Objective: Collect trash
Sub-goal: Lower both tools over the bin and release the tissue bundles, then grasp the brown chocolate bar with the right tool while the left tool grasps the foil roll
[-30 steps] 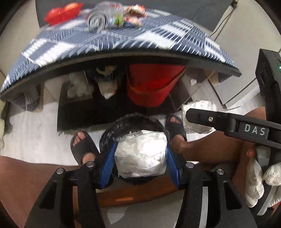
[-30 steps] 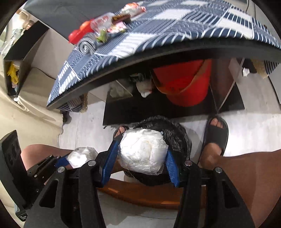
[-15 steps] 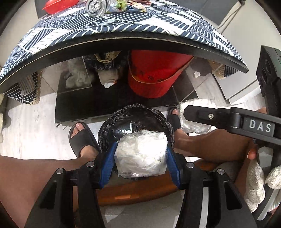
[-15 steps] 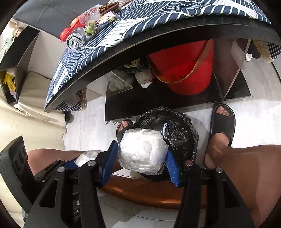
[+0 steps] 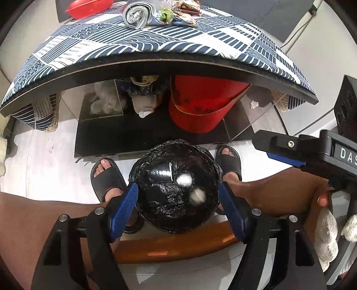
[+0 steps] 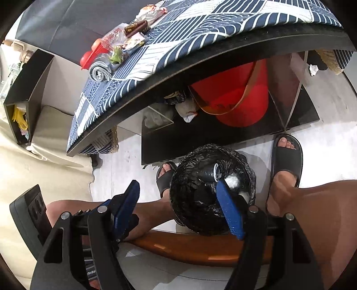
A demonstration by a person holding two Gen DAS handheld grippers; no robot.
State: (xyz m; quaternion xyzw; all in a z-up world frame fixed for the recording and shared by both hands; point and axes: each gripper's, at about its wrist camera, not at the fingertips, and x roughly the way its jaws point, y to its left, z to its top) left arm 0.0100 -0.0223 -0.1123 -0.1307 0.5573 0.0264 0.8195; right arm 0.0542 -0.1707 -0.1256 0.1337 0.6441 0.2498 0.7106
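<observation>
- Left gripper [image 5: 178, 209] hangs right over the black-lined bin [image 5: 176, 185], jaws just swung apart and nothing between them!
- Two white wads [image 5: 184, 179] sit down in the bin's liner (blurred, so little detail).
- Right gripper [image 6: 178, 207] is spread too, jaws having just widened and holding nothing; its right pad crosses the bin's rim in the right wrist view.
- The bin stands on the pale floor [image 5: 44, 160] between two sandalled feet [image 5: 107, 176].
- More wrappers [image 5: 176, 15] and a rolled grey bag [image 5: 137, 14] lie on the bench's blue patterned cloth [image 5: 200, 42], beside a red basket [image 5: 89, 7].
- A red bucket [image 5: 200, 107] sits under the bench.
</observation>
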